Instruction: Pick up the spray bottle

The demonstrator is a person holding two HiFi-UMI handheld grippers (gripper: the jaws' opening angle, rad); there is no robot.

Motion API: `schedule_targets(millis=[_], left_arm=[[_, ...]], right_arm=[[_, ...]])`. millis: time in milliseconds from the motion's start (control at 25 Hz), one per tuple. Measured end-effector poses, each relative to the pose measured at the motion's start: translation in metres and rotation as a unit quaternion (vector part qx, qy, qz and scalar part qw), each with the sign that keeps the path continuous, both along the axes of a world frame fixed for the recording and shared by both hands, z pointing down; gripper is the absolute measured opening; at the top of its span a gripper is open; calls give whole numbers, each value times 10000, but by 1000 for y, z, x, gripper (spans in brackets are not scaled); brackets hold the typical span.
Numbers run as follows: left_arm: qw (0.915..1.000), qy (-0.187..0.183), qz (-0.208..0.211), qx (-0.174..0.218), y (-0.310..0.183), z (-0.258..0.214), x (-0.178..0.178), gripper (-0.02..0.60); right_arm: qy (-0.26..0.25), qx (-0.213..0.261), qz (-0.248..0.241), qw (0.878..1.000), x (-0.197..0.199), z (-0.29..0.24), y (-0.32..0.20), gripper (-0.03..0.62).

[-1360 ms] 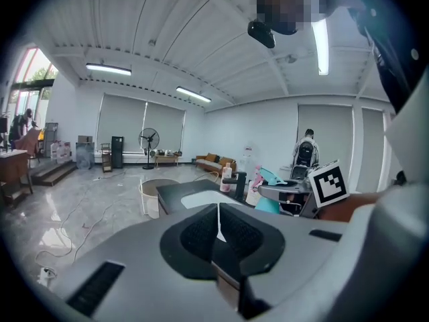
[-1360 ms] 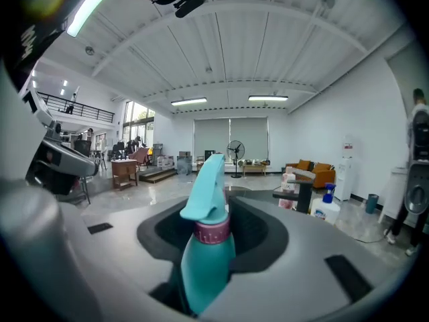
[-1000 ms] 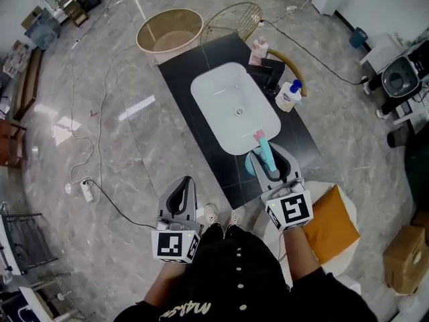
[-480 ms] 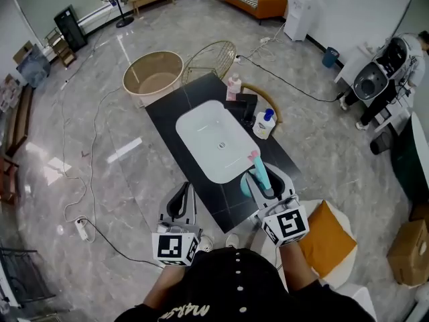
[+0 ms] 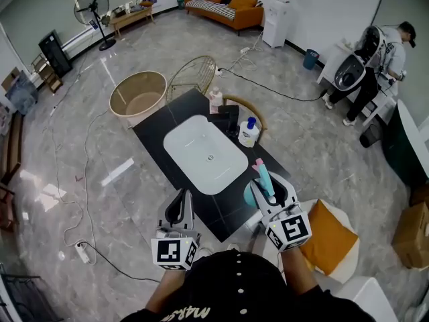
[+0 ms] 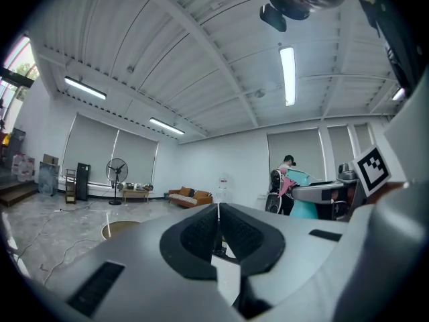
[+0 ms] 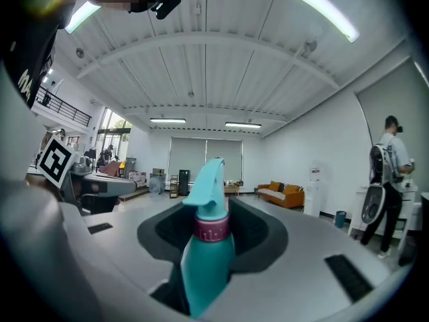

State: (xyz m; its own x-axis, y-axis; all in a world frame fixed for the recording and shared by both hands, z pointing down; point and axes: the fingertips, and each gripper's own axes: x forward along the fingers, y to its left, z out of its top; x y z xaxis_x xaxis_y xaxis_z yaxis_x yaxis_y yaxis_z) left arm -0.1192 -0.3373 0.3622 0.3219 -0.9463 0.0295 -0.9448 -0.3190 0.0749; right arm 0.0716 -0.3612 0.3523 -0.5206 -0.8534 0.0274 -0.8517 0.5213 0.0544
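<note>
A teal spray bottle (image 5: 261,180) with a pink collar and teal trigger head is clamped in my right gripper (image 5: 267,183), lifted off the black mat beside the white basin (image 5: 204,153). In the right gripper view the spray bottle (image 7: 206,247) stands upright between the dark pads, its nozzle pointing left, with the right gripper (image 7: 213,230) shut on its neck and body. My left gripper (image 5: 179,206) hovers at the lower left of the mat, its jaws together and holding nothing. In the left gripper view the left gripper (image 6: 218,230) shows its two pads meeting.
A white pump bottle (image 5: 249,132), a pink bottle (image 5: 216,100) and a black box (image 5: 226,118) sit behind the basin. A tan tub (image 5: 137,97) and a wire basket (image 5: 191,76) stand beyond the black mat (image 5: 157,129). An orange cushion (image 5: 326,239) lies at the right. A person (image 5: 375,59) stands far right.
Both grippers have risen and drawn back from the basin; the spray bottle has gone up with the right one. The head view now takes in more of the room.
</note>
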Motion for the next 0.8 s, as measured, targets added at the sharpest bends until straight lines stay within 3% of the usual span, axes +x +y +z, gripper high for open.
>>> schedule_targets(millis=[800], left_arm=[[9999, -99, -76, -33, 12, -1, -1, 17]], right_arm=[[-109, 51, -46, 9999, 0, 3, 4, 135]])
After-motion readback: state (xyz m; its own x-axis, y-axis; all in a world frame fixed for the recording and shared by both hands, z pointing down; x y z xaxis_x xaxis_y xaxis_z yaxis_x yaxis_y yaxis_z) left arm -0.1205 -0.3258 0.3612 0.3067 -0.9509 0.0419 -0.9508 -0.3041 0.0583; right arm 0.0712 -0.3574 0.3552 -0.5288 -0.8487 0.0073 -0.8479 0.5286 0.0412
